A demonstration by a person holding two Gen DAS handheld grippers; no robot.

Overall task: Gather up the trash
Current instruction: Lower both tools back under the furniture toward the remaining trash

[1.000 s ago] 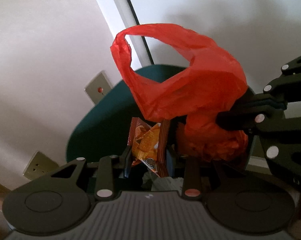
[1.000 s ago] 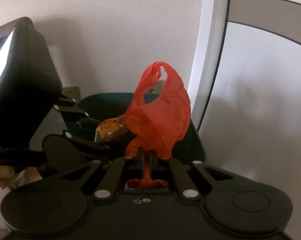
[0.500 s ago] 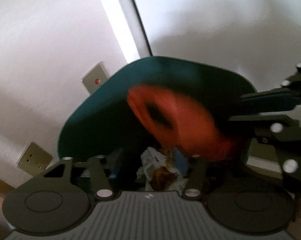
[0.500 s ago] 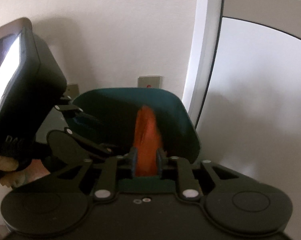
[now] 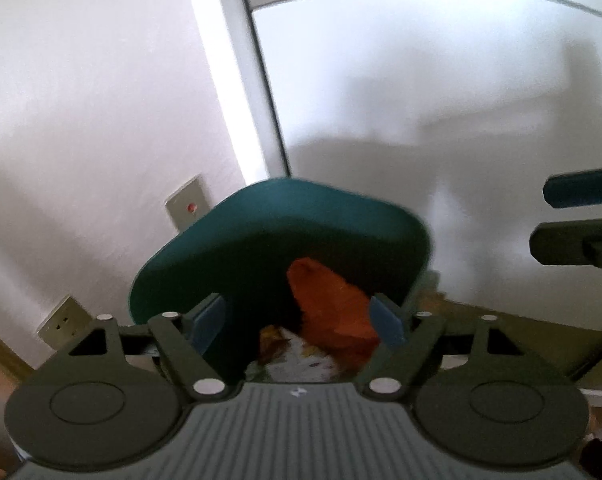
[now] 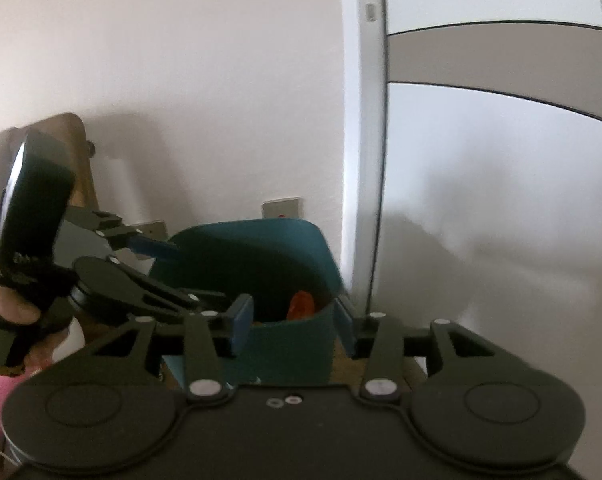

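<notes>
A dark teal bin (image 5: 285, 224) stands against the wall, also in the right wrist view as the bin (image 6: 289, 336). The red plastic bag (image 5: 333, 312) lies inside it on top of crumpled wrappers (image 5: 297, 356); only its tip, the red bag (image 6: 301, 306), shows over the rim from the right. My left gripper (image 5: 299, 326) hangs above the bin mouth, jaws opening, nothing pressed between the pads. My right gripper (image 6: 291, 326) is pulled back before the bin's near wall, jaws opening and holding nothing. The left gripper (image 6: 157, 246) appears at the left of the right wrist view, the right gripper (image 5: 573, 216) at the right edge of the left one.
White wall with a switch plate (image 5: 189, 208) and a socket (image 5: 63, 322) behind the bin. A grey door frame (image 6: 363, 120) rises beside it. A wooden chair back (image 6: 77, 152) stands at the left. A hand (image 6: 9, 308) grips the left tool.
Both grippers let go of the red bag and the snack wrapper, which dropped into the bin. Both jaws spread apart and both tools pulled back and up from the bin.
</notes>
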